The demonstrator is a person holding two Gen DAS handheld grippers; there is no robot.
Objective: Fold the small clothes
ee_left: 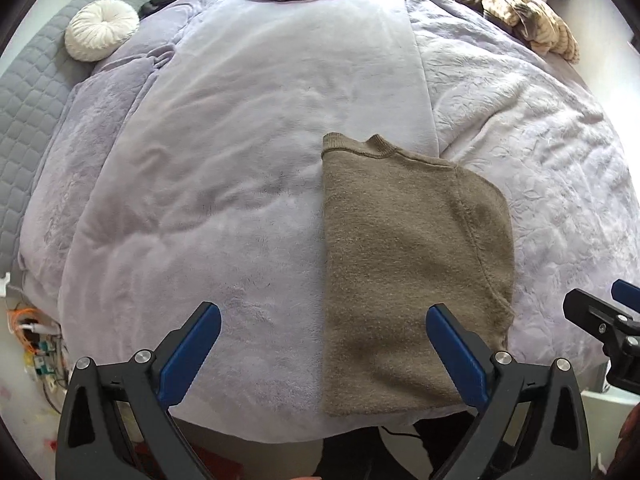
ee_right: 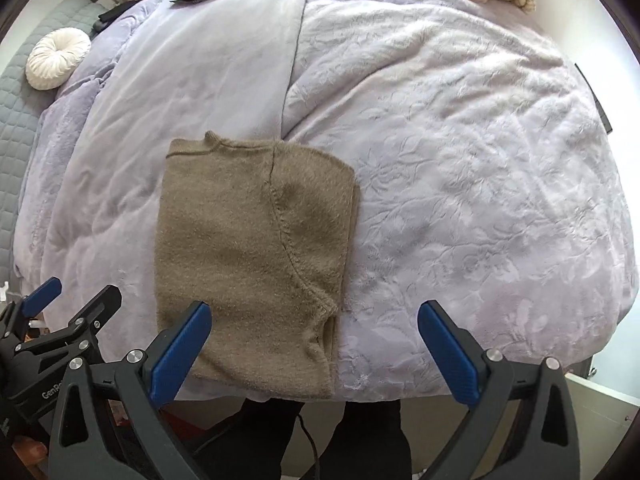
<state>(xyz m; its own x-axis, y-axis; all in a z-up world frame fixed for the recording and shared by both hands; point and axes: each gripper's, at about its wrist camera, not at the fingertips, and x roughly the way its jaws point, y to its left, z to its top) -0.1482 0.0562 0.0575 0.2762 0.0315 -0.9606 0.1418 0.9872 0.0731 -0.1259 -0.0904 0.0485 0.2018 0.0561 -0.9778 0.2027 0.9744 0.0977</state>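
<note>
Both tools gape; only right view shows sweater's (ee_right: 252,256) doubled edge.

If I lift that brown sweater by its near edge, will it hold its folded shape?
Probably not. The sweater looks like soft fuzzy knit, so it should droop and unfold. It likely drags rather than slides, since the blanket under it is plush. Both grippers are open, off it.

A bed (ee_left: 240,160) draped in lilac plush blankets fills the room. A round white cushion (ee_left: 102,30) sits at its far left corner beside a grey quilted mat (ee_left: 28,92). Daylight falls evenly.
</note>
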